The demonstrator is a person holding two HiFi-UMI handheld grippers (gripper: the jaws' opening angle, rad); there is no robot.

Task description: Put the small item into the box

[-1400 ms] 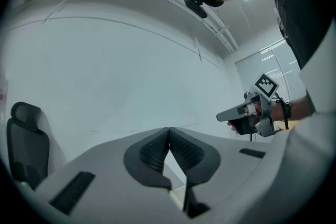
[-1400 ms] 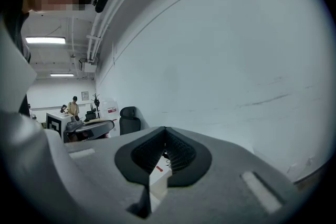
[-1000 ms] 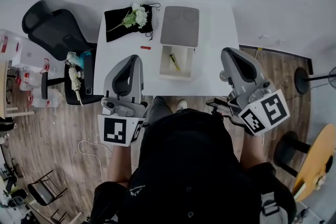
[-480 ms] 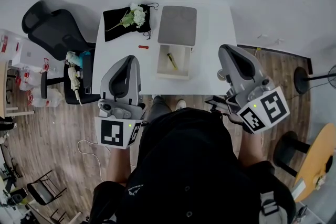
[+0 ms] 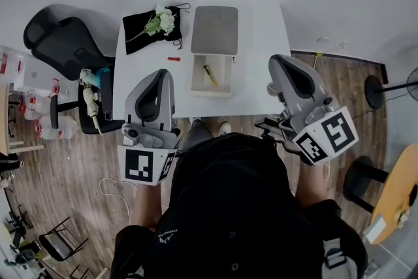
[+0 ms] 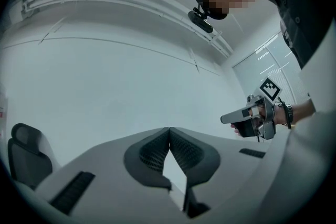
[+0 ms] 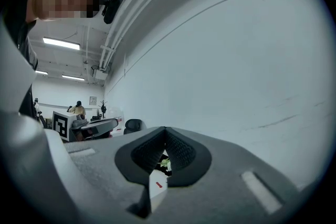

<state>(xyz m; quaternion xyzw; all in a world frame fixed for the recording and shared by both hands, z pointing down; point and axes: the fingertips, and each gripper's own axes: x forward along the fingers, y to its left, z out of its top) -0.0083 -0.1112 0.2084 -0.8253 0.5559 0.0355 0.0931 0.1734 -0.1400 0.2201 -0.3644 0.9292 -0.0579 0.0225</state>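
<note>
In the head view, a white box stands open near the front of the white table, its grey lid folded back. A yellow-green item lies inside it. A small red item lies on the table left of the box, also seen between the jaws in the right gripper view. My left gripper is shut and empty, over the table's front edge left of the box. My right gripper is shut and empty at the table's right front corner. Both point upward toward the wall.
A black cloth with white flowers lies at the table's back left. A black office chair and a cluttered stand are left of the table. A floor stand is at the right.
The head view has shifted slightly, so the table sits a little higher and further left. Both grippers stay shut at the table's front edge.
</note>
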